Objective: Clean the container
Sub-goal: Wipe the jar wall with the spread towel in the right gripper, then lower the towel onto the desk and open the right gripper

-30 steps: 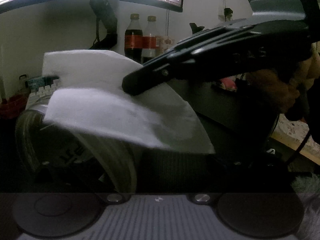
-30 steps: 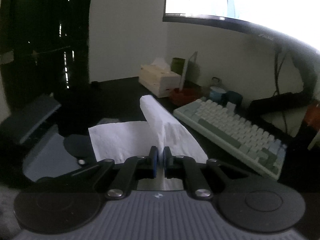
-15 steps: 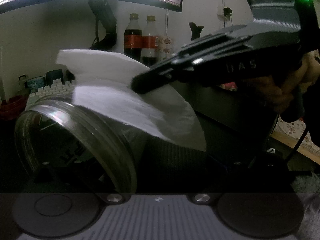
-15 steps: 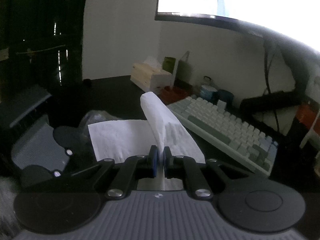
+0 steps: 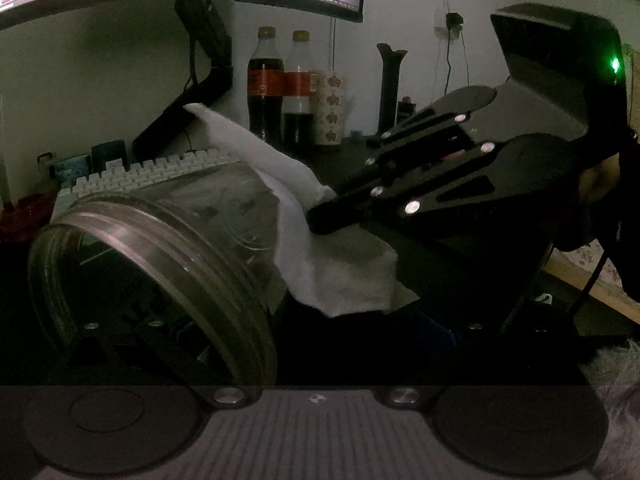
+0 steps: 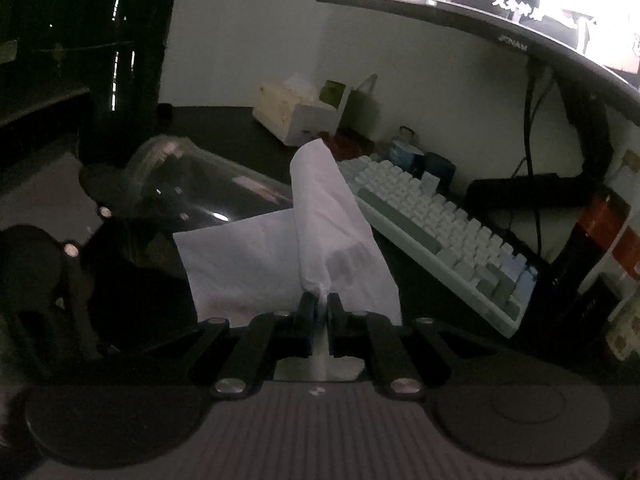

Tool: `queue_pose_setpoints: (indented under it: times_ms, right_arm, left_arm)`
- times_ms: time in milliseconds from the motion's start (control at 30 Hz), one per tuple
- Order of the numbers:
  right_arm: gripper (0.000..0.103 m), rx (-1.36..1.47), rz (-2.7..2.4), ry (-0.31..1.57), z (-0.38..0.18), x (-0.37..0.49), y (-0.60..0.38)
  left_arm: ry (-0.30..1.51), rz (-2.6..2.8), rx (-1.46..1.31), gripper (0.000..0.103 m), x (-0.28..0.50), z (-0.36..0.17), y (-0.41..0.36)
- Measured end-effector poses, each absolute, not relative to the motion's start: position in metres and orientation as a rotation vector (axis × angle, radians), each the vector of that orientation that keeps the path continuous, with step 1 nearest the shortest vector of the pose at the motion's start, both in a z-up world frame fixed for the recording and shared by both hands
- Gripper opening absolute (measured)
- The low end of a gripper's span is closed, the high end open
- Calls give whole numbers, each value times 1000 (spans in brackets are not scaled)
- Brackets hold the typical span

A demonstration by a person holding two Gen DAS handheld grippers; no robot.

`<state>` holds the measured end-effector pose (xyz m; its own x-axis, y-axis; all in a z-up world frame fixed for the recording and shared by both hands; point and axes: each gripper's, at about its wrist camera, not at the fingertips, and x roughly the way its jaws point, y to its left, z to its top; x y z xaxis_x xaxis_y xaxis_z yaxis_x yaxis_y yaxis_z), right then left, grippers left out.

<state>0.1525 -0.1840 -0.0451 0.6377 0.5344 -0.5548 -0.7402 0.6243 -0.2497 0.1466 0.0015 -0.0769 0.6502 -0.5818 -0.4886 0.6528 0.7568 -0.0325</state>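
**Fig. Wiping the outside of the jar, partway through**

My left gripper (image 6: 100, 216) seems to grip the clear container (image 5: 160, 264), tilted on its side at about 9 o'clock in the left view; I cannot tell how its fingers stand. My right gripper (image 6: 319, 307) is clenched on a white tissue (image 6: 320, 236), draped against the container's wall toward 3 o'clock. I judge the outer wall under way; the inside looks untouched, so most wiping remains.

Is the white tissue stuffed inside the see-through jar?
No, the white tissue lies draped over the outside of the see-through jar.
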Motion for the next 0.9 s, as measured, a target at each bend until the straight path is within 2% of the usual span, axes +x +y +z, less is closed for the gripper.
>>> queue_pose_setpoints:
  times_ms: [267, 433, 533, 900]
  right_arm:
    - [8, -425, 714, 456, -49, 162, -197]
    - [8, -323, 728, 264, -30, 135, -197]
    - [8, -246, 824, 228, -26, 123, -188]
    - [8, -279, 765, 267, -32, 141, -176]
  left_arm:
    - [497, -701, 158, 103, 147, -76, 0]
    - [495, -705, 162, 102, 150, -77, 1]
    - [494, -703, 166, 102, 149, -77, 1]
    - [494, -681, 158, 102, 128, -76, -16]
